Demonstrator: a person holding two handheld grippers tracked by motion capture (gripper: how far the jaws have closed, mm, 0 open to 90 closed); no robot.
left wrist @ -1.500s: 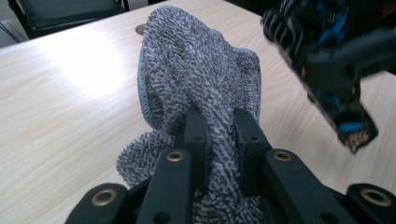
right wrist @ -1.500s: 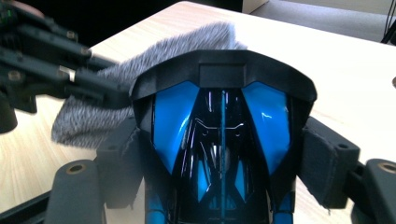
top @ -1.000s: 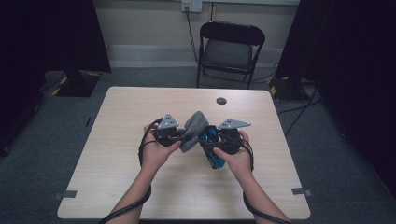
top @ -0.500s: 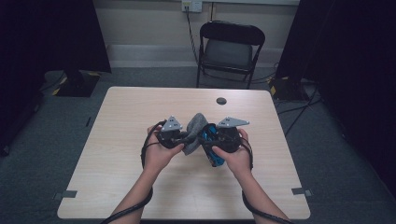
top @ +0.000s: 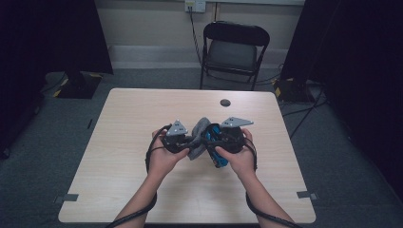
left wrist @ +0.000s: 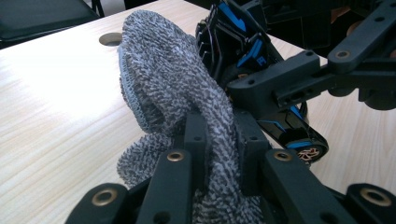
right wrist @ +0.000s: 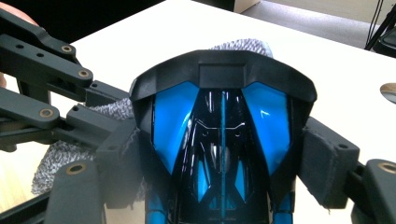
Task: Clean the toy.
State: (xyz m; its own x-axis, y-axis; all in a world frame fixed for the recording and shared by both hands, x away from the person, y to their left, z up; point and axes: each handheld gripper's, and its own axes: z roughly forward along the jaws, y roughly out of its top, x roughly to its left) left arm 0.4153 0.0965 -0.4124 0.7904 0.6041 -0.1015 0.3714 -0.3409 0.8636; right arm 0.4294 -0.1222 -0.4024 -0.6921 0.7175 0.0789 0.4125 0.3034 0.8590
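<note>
Up close, the left tool (left wrist: 219,140) pinches a grey knitted cloth (left wrist: 173,84), while the right tool (right wrist: 219,154) clamps a blue-and-black toy car (right wrist: 222,135). Both meet above mid-worktop (top: 142,109); wiping the car looks under way, not visibly finished.

Bare lab or studio room, pale wooden bench (top: 142,180) on grey carpet (top: 332,156), tape marks at its corners, folding chair (top: 234,50) behind the bench, wall socket (top: 195,4) above the chair, black curtains (top: 52,38) either side
</note>
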